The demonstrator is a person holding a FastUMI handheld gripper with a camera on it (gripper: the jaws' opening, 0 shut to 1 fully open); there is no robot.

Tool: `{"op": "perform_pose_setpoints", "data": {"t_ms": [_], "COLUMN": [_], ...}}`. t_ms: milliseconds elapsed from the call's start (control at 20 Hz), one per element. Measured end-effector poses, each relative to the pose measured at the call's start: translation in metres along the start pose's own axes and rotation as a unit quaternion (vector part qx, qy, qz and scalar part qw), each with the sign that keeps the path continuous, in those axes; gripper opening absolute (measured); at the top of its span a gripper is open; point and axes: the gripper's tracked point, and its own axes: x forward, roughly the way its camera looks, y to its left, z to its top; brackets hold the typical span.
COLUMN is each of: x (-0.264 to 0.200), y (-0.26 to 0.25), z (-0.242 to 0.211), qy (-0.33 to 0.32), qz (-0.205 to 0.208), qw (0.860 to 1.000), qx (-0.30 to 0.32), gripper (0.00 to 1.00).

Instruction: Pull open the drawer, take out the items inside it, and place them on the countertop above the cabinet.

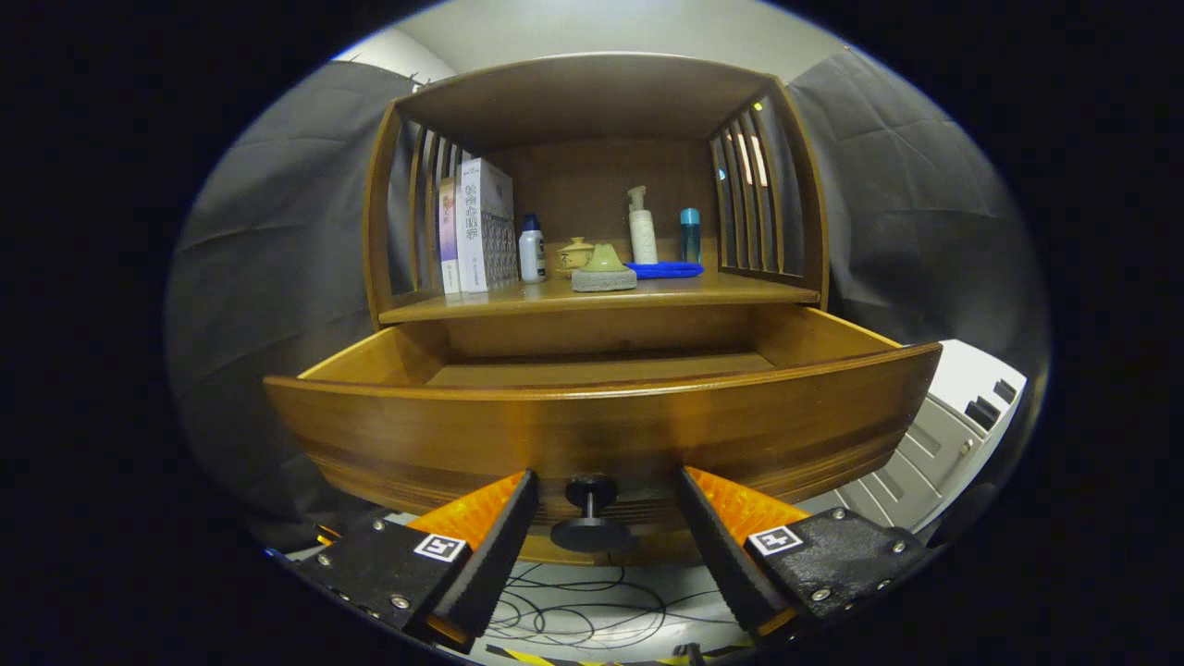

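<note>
We see the wooden cabinet with its drawer pulled open toward us; its visible inner floor appears bare. On the surface above the drawer stand books, a white bottle, a pump bottle, a blue-capped bottle, a small lidded pot, a green sponge and a blue cloth. The drawer's dark knob lies between the gripper jaws, which stand apart, not touching it.

The gripper points level ahead, its two fingers spread wide apart
</note>
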Motion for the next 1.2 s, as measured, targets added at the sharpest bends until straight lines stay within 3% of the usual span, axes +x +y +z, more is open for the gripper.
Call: {"op": "perform_pose_setpoints", "data": {"t_ms": [1200], "x": [0.151], "y": [-0.005], "z": [0.049], "qy": [-0.027], "qz": [-0.013], "qw": [1.0], "qx": [-0.006], "gripper": [0.95]}}
